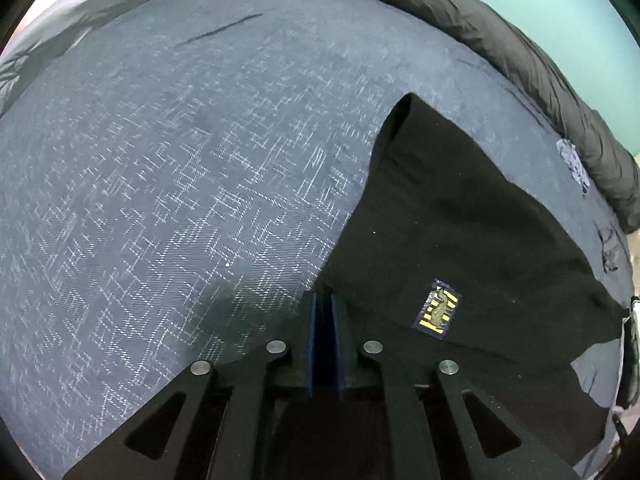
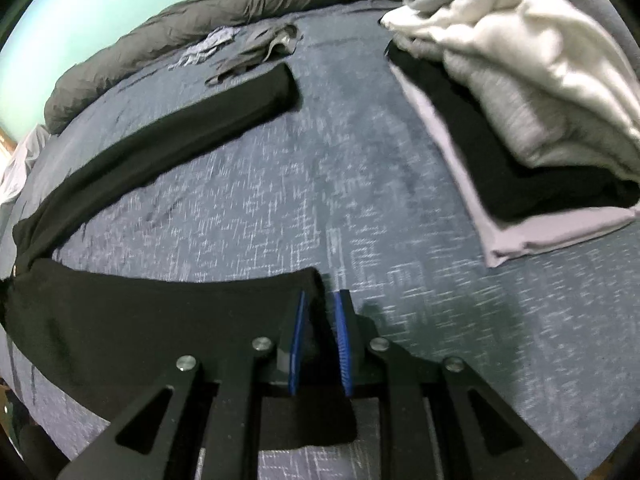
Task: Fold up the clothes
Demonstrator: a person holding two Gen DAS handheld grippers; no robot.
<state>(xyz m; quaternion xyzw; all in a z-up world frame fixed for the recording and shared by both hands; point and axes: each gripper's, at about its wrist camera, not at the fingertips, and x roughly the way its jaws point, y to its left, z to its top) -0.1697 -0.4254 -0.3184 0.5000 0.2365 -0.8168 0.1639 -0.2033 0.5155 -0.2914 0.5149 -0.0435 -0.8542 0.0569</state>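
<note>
Right now my left gripper (image 1: 325, 312) has its blue-padded fingers (image 1: 310, 336) drawn almost together, only a thin dark slit between them, and they sit at the edge of the black garment (image 1: 460, 240) where it meets the bed cover (image 1: 180, 180); I cannot tell for certain whether cloth is pinched in that slit. Through the left wrist view the garment spreads away to the right of the gripper, flat on the blue patterned bed, with a small yellow-and-dark label (image 1: 437, 309) on it just right of the fingers and one pointed corner reaching toward the middle of the bed. My right gripper (image 2: 322, 320) stands partly open, a modest gap between its blue pads (image 2: 343, 344), and a fold of the black garment's hem (image 2: 312, 280) runs in between them; the pads are not pressed onto it. From that side the garment lies along the near edge of the bed, and a long black sleeve (image 2: 168, 136) stretches out toward the far edge. Along the far edge lies a rolled dark grey duvet (image 2: 200, 20), with small crumpled grey clothes (image 2: 256, 52) beside it. At the right edge a stack of folded clothes (image 2: 520, 128) rests, well apart from the gripper.
</note>
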